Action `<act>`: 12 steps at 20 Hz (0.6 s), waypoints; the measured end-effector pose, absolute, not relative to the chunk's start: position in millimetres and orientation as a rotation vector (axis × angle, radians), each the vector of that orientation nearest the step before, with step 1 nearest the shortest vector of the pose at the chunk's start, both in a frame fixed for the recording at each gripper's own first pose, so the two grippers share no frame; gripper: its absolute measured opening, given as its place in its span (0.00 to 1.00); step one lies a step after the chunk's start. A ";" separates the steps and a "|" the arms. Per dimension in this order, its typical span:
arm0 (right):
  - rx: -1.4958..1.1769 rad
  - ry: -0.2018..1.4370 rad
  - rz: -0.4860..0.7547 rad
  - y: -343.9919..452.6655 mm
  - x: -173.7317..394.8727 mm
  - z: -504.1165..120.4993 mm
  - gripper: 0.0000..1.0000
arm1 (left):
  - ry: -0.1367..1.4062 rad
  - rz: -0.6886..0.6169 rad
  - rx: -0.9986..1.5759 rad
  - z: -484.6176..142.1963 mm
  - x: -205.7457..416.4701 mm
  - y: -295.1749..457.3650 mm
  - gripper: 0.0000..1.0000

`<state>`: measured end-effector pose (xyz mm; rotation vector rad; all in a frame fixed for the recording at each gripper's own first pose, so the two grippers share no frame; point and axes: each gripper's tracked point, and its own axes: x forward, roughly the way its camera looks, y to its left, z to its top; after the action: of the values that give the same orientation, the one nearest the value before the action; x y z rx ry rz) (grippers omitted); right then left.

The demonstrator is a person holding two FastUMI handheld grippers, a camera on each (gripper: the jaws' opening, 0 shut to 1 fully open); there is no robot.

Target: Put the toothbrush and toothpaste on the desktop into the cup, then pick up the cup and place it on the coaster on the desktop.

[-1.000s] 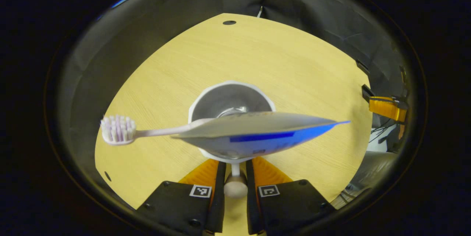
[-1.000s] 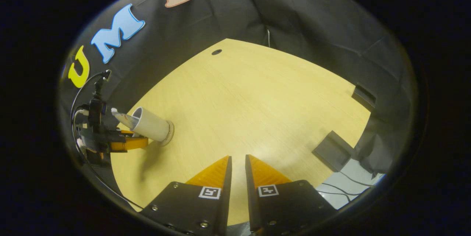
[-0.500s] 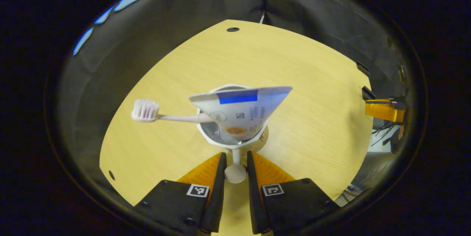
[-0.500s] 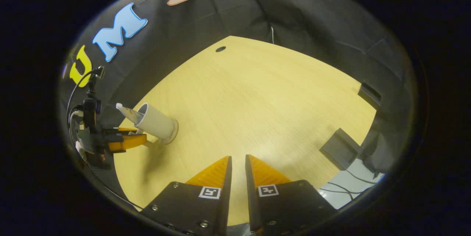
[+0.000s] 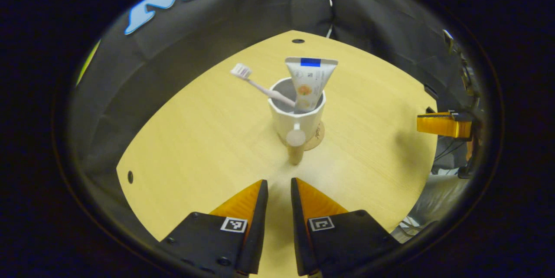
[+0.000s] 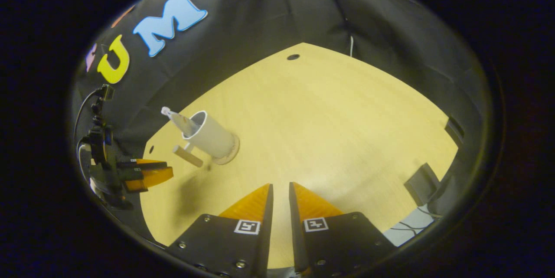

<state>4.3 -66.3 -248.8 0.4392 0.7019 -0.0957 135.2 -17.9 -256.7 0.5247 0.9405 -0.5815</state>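
A white ceramic cup with a stubby wooden peg handle stands upright on a round wooden coaster, which peeks out from under the cup's base on the pale wooden desktop. Inside the cup, a white toothbrush leans out over the rim with its bristled head up, and just beside it a white toothpaste tube with a blue band stands with its flat crimped end on top. The left gripper hangs above the desktop near the cup's handle side, apart from the handle; its fingers sit almost together with a thin gap between them and nothing in it. From the right gripper view the cup, its coaster and the left gripper just beside the handle are seen far to one side. The right gripper is well apart from the cup, its fingers likewise drawn close around an empty slit.
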 end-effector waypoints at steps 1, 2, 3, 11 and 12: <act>0.421 0.700 -0.068 -55.6 10.1 -245.8 0.22 | 0.925 -0.552 0.499 -249.8 131.7 -7.7 0.39; 0.398 0.698 -0.041 -45.2 16.7 -242.5 0.22 | 0.909 -0.521 0.470 -241.4 128.4 2.4 0.39; 0.377 0.695 -0.010 -33.4 22.9 -238.7 0.22 | 0.890 -0.492 0.438 -232.9 124.0 11.2 0.39; 0.242 0.579 0.196 52.6 62.0 -173.3 0.22 | 0.615 -0.273 0.269 -139.6 110.2 33.8 0.37; 0.230 0.552 0.210 59.8 63.0 -160.9 0.22 | 0.575 -0.252 0.239 -125.1 110.1 32.3 0.39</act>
<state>63.0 59.8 -160.9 0.2301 0.5519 0.2104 110.1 32.3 -125.1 0.2385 0.5745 -0.2515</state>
